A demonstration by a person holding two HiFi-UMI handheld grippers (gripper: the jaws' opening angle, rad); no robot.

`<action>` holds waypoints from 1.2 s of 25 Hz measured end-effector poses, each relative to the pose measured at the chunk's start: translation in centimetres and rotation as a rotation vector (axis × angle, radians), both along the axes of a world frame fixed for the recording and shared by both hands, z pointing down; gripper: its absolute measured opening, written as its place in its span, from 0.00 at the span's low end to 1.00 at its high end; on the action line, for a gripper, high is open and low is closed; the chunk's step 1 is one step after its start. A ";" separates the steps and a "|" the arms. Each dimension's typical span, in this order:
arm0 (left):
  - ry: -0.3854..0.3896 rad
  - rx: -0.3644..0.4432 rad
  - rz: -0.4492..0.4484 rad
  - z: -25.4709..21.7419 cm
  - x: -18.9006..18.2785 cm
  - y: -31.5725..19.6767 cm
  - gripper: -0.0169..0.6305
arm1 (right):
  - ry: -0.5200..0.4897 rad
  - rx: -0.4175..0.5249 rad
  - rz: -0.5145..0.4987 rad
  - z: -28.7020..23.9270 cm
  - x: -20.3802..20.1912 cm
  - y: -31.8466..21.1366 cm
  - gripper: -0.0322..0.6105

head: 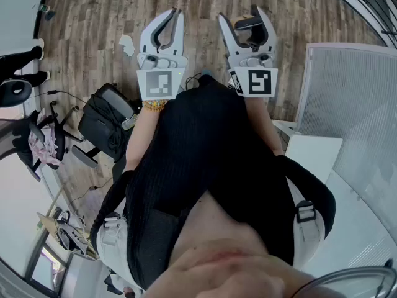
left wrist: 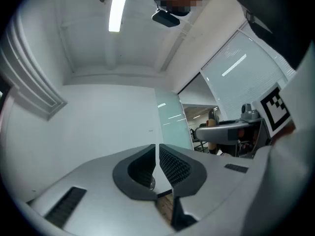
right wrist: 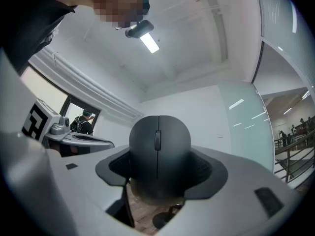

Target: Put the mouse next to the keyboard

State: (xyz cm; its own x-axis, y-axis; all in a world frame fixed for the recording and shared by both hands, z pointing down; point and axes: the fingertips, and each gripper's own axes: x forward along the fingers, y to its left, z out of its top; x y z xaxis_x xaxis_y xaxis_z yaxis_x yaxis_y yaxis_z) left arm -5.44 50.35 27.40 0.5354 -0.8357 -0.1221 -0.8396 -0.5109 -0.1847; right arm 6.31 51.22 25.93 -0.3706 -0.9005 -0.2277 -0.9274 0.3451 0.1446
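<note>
Both long sides of the black mouse point(right wrist: 158, 151) are being squeezed by the right gripper point(head: 242, 25), which we are holding just right of the closed, empty left gripper point(head: 174, 16) over the wooden floor point(head: 93, 17), with no keyboard showing in any view.
</note>
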 end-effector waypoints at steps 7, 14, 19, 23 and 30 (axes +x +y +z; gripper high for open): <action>0.003 -0.034 -0.013 1.3 2.7 -1.8 0.08 | -0.006 -0.046 -0.019 1.8 2.6 -2.2 0.53; -0.032 -0.038 -0.014 1.9 6.3 -3.7 0.08 | -0.029 -0.081 -0.055 3.7 4.3 -5.4 0.53; -0.045 -0.052 -0.026 2.6 8.6 -4.6 0.08 | -0.009 -0.081 -0.100 4.3 5.8 -6.9 0.53; -0.055 -0.065 -0.049 3.3 10.3 -4.8 0.08 | -0.026 -0.097 -0.142 4.9 7.2 -7.8 0.53; -0.114 -0.088 -0.097 4.7 11.2 -5.4 0.08 | -0.025 -0.138 -0.188 6.6 8.2 -9.5 0.53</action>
